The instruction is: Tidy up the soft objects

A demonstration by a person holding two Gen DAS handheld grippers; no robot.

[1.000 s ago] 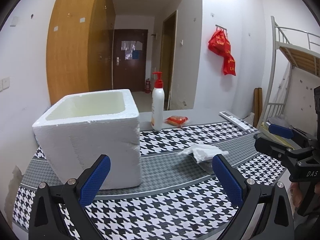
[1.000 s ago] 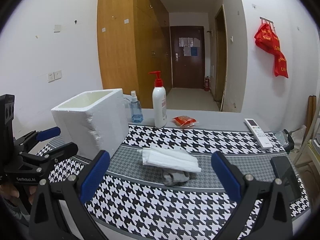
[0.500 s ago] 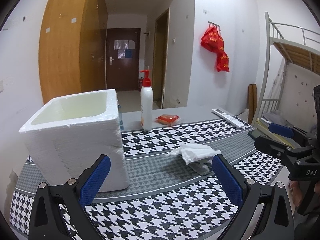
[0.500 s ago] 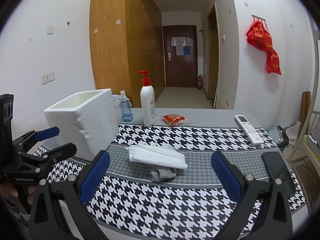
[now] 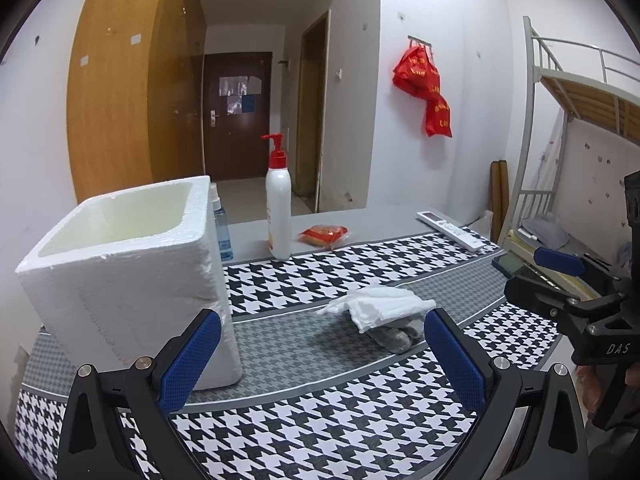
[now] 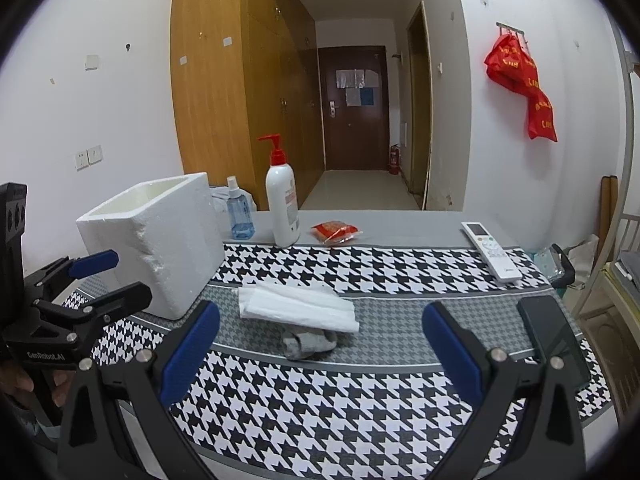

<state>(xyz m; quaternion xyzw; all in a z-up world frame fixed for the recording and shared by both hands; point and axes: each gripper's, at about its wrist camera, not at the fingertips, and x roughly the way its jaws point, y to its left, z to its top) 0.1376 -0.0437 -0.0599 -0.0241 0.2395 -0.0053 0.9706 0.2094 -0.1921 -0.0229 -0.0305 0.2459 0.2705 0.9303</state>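
A folded white cloth (image 5: 384, 306) (image 6: 296, 306) lies on the houndstooth table cover, over a grey sock (image 5: 394, 338) (image 6: 306, 344). A white foam box (image 5: 120, 268) (image 6: 156, 240), open at the top, stands to their left. My left gripper (image 5: 320, 360) is open and empty, near the table's front edge, the box close by its left finger. My right gripper (image 6: 320, 352) is open and empty, short of the cloth and sock. Each gripper shows in the other's view: the right one (image 5: 560, 280) and the left one (image 6: 92, 276).
A white pump bottle (image 6: 282, 204) with a red top, a blue spray bottle (image 6: 239, 216) and a red packet (image 6: 335, 231) stand at the back. A white remote (image 6: 490, 250) and a dark phone (image 6: 554, 338) lie at the right. A bunk bed (image 5: 580, 128) is beyond the table's right edge.
Both views have shifted a little sideways over the table. The cloth, sock and box have not moved. Both grippers stay open.
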